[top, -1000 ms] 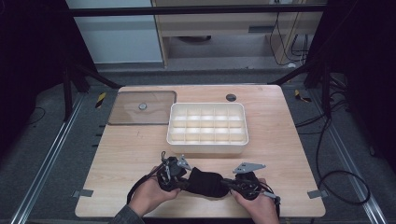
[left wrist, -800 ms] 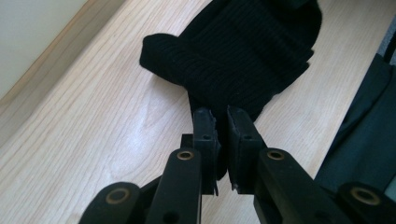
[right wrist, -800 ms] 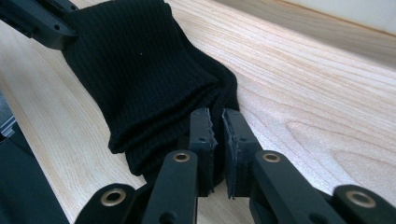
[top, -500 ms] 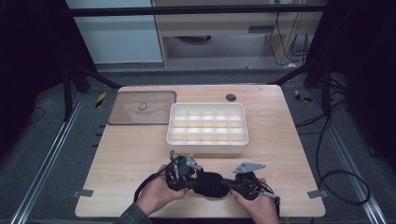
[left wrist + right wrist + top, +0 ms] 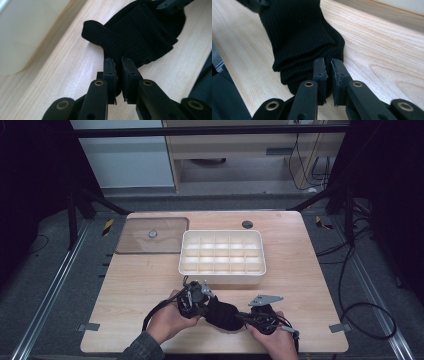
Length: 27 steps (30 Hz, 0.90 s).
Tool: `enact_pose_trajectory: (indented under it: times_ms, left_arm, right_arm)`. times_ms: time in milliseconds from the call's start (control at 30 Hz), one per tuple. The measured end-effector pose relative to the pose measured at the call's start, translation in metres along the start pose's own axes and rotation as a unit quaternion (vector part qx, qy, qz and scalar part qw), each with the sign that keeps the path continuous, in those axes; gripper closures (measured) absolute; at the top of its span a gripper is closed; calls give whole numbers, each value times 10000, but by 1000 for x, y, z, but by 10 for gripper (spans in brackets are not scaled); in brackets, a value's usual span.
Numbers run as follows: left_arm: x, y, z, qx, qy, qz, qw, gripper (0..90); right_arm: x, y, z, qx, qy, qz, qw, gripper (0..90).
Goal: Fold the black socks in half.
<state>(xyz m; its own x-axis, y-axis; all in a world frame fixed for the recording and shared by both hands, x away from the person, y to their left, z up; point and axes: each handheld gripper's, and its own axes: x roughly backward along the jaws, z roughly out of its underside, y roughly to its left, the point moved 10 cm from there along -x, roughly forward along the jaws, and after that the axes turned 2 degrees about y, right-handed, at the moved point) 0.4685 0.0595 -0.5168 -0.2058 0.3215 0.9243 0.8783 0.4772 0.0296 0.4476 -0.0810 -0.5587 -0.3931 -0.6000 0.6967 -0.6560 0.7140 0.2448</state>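
left gripper (image 5: pixel 196 296) clamps black sock (image 5: pixel 222 314) | right gripper (image 5: pixel 260 317) clamps it (pinched edges hidden)

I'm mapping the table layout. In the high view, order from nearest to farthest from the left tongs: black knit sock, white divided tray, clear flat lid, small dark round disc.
1. Black knit sock, gripped.
2. White divided tray, just ahead.
3. Clear flat lid, far left.
4. Small dark round disc, far edge.

A black ribbed knit sock (image 5: pixel 222 314) lies bunched and folded on the wooden worktop (image 5: pixel 140 285) near its front edge, just in front of the white compartment tray (image 5: pixel 221 251).
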Motion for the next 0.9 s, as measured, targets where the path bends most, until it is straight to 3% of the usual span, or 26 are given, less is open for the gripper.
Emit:
enact_pose_trajectory:
  times_ms: [333, 700, 900]
  left_arm:
    - [3, 6, 2, 138, -37, 209, 9997, 824]
    - [10, 14, 7, 181, -36, 185, 9997, 825]
    - [10, 9, 7, 112, -15, 227, 9997, 825]
  right_arm:
    - [-1, 1, 0, -3, 14, -38, 10000, 826]
    - [-4, 5, -2, -1, 8, -135, 9999, 826]
    - [-6, 7, -2, -12, 22, -145, 9999, 828]
